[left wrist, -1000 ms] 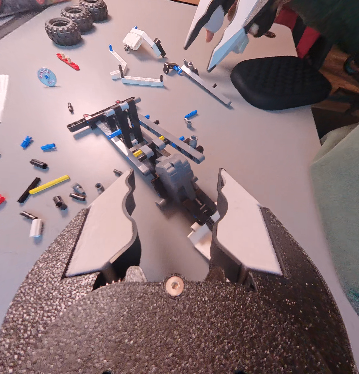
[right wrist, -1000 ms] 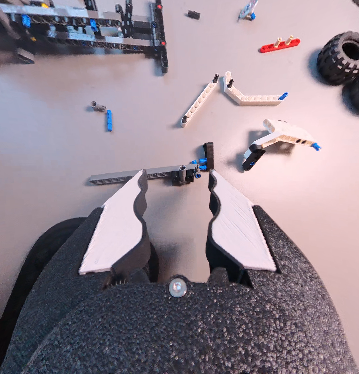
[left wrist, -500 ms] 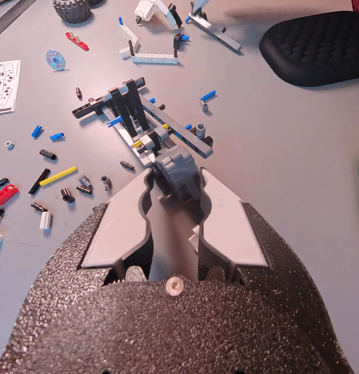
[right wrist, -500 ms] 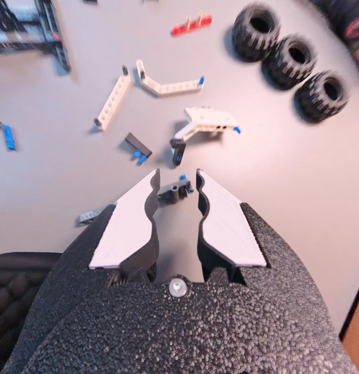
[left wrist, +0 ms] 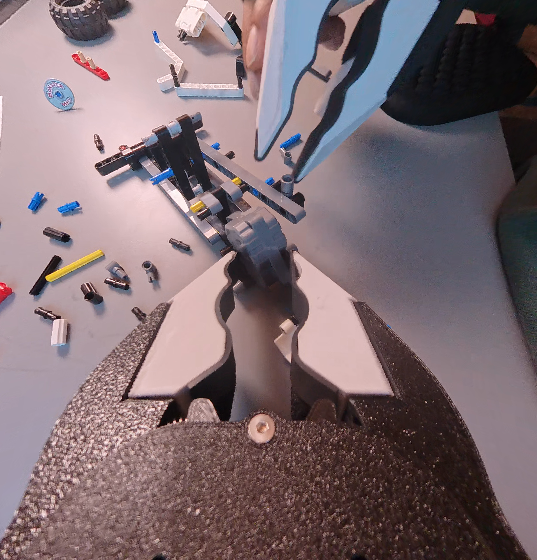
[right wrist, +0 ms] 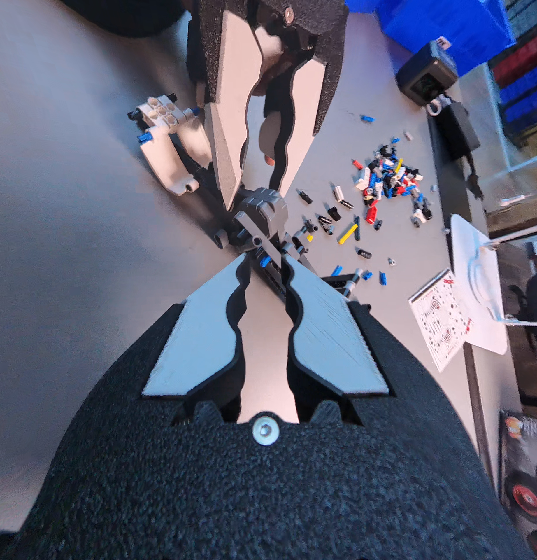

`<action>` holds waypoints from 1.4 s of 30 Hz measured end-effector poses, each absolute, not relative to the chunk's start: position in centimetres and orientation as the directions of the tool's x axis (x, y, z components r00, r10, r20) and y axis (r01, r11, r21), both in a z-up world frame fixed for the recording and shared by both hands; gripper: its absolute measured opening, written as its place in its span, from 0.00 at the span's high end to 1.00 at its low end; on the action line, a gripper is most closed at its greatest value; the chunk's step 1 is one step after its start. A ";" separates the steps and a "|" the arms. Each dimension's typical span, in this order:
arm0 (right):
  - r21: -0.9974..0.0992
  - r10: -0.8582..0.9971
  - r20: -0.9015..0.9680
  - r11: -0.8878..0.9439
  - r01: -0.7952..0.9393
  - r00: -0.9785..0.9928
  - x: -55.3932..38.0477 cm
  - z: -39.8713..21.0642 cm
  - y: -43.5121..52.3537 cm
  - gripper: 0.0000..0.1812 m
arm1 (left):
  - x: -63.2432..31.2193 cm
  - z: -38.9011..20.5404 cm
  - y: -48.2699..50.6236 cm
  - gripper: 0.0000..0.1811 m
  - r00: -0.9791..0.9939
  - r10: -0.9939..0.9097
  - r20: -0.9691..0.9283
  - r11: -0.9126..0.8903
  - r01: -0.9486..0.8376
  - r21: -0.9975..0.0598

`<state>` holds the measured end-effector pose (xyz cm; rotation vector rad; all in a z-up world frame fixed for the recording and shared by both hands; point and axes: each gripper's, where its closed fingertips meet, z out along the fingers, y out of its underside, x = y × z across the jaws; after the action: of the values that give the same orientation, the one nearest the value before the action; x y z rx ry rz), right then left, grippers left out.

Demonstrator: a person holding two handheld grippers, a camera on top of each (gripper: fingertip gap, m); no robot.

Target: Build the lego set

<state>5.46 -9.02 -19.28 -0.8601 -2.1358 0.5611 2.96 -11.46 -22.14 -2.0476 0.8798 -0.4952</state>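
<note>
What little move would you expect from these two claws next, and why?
Probably the right claw eases down and closes on the long grey beam of the frame. Its fingers are apart and look empty, poised close by that beam, while the left claw pinches the chunky grey block at the frame's end, which seems to steady it.

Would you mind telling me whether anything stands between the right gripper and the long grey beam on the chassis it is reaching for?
Nothing visible does. The right gripper hangs with its tips just above the long grey beam of the chassis, with only open air between them. The left gripper grips the dark grey block at the other end, clear of that path.
</note>
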 end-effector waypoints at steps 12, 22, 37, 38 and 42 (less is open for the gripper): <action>-0.694 0.759 0.389 0.614 0.376 -0.522 4.7 -19.0 -9.1 0.92 | 3.0 -22.1 -11.6 0.82 0.637 -0.770 0.031 -0.382 -0.422 -0.822; -0.433 0.580 0.203 0.776 0.459 -0.789 5.2 -21.4 -8.1 0.60 | 3.8 -22.1 -12.1 0.83 0.354 -0.935 0.003 -0.212 -0.555 -0.805; -0.496 0.596 0.011 0.700 0.513 -0.803 5.2 -22.1 -9.4 0.77 | 3.9 -22.1 -12.7 0.83 0.324 -0.946 -0.002 -0.182 -0.534 -0.825; -0.502 0.609 0.024 0.693 0.517 -0.793 5.0 -22.1 -9.3 0.77 | 3.8 -22.1 -12.6 0.83 0.339 -0.941 -0.009 -0.185 -0.537 -0.823; -0.512 0.647 0.075 0.678 0.527 -0.759 4.7 -22.1 -9.4 0.76 | 2.8 -21.4 -12.4 0.73 0.396 -0.918 0.001 -0.222 -0.512 -0.830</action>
<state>4.66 -9.38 -22.09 -0.9424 -2.6417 0.6914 2.82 -12.45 -21.40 -1.8717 1.2307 -0.6575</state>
